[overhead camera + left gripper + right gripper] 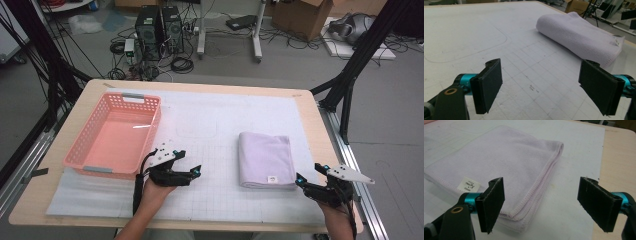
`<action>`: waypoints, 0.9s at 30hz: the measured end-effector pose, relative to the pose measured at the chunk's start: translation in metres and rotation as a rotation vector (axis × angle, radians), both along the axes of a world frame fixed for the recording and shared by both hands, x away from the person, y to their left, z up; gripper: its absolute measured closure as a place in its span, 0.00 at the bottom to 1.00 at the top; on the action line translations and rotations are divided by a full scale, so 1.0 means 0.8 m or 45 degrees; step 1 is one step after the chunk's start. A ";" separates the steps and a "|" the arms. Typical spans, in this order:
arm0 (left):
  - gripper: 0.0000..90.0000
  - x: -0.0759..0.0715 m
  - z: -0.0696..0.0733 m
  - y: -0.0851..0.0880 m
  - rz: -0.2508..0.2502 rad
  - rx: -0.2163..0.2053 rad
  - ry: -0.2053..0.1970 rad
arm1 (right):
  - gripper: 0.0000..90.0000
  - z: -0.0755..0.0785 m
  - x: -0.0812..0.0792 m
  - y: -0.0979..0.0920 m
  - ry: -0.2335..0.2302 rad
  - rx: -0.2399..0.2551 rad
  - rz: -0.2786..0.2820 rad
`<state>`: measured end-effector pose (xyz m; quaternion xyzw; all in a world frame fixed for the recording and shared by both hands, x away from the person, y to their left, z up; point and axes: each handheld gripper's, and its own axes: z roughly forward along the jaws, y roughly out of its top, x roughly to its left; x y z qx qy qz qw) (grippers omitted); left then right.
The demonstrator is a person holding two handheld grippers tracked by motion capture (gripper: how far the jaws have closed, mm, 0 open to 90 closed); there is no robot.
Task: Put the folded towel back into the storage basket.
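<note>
High view: folded towel [265, 159] lies flat on the white mat [210, 150], right of centre, well apart from the pink basket [116, 134] at far left. Right gripper [312, 176] sits just beside the towel's near right corner, jaws spread, nothing held; left gripper [186, 162] rests near the basket, likewise released. Risk, as judged: pinching just the top layer at the corner could unfold the towel when lifted, or drag it across the mat.
</note>
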<state>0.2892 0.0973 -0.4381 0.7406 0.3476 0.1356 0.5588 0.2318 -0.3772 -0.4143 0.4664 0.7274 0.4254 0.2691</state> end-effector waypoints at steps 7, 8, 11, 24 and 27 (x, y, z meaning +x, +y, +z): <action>0.21 0.003 -0.003 -0.001 0.012 0.016 0.020 | 0.23 -0.003 0.000 0.001 0.017 -0.002 0.003; 0.21 0.003 -0.003 -0.001 0.011 0.019 0.028 | 0.23 -0.003 0.000 0.001 0.020 -0.006 0.005; 0.21 0.004 -0.004 -0.001 0.009 0.025 0.044 | 0.23 -0.004 0.001 0.001 0.024 -0.013 0.013; 0.21 0.014 0.001 -0.029 -0.024 0.033 0.035 | 0.23 -0.004 0.000 0.001 0.032 0.005 0.024; 0.21 0.021 0.010 -0.042 -0.038 0.019 0.025 | 0.23 -0.004 0.000 0.002 0.032 -0.002 0.030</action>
